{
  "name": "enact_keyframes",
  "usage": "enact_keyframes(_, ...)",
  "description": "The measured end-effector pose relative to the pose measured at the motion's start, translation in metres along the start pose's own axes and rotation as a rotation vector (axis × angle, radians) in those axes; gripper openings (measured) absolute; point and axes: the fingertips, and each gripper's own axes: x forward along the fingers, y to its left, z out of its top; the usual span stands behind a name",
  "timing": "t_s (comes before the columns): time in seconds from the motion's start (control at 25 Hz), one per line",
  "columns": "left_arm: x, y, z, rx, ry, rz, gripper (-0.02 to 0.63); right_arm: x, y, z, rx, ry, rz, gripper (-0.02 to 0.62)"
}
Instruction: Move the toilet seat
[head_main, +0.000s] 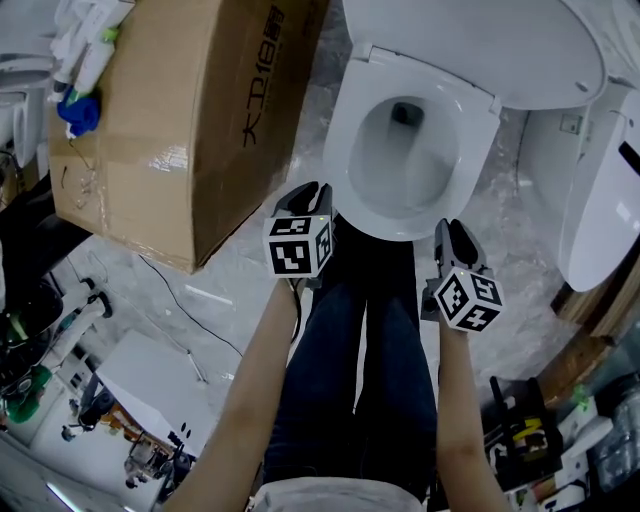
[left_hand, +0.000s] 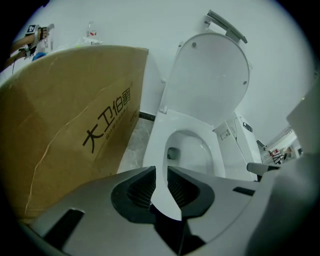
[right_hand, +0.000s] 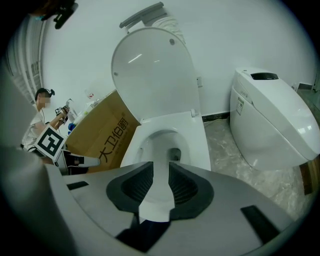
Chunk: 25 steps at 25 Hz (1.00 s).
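Note:
A white toilet stands in front of me with its lid (left_hand: 210, 75) raised against the wall. The white seat ring (head_main: 350, 135) lies around the open bowl (head_main: 405, 150). My left gripper (head_main: 308, 190) hovers by the bowl's front left edge. My right gripper (head_main: 452, 228) is by the front right edge. In the left gripper view the left gripper (left_hand: 161, 172) has a narrow gap between its jaws, and the seat ring (left_hand: 155, 150) shows through it. The right gripper (right_hand: 161, 170) also stands slightly apart, with the seat ring's front (right_hand: 160, 192) showing through beyond. Neither holds anything.
A large cardboard box (head_main: 180, 110) stands close on the toilet's left. A second white toilet (head_main: 595, 200) sits on the right. The person's jeans-clad legs (head_main: 360, 380) are below the grippers. Tools and clutter (head_main: 60, 400) lie on the floor at both lower corners. A cable (head_main: 190, 315) runs across the floor.

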Motion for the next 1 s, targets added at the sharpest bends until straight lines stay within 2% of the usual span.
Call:
enact_keyframes(0.36, 0.030, 0.010, -0.028, -0.014, 0.052, 0.001, 0.103, 0.026, -0.029, -0.030, -0.036, 0.061, -0.025, 0.108)
enact_keyframes(0.6, 0.047, 0.015, -0.041, 0.010, 0.089, 0.000, 0.118, 0.038, -0.046, -0.048, 0.070, 0.068, -0.046, 0.134)
enact_keyframes(0.8, 0.060, 0.018, -0.049, -0.013, 0.117, -0.009, 0.127, 0.046, -0.057, -0.058, 0.099, 0.080, -0.060, 0.144)
enact_keyframes(1.0, 0.068, 0.020, -0.059, 0.004, 0.138, -0.017, 0.138, 0.051, -0.063, -0.071, 0.118, 0.082, -0.064, 0.154)
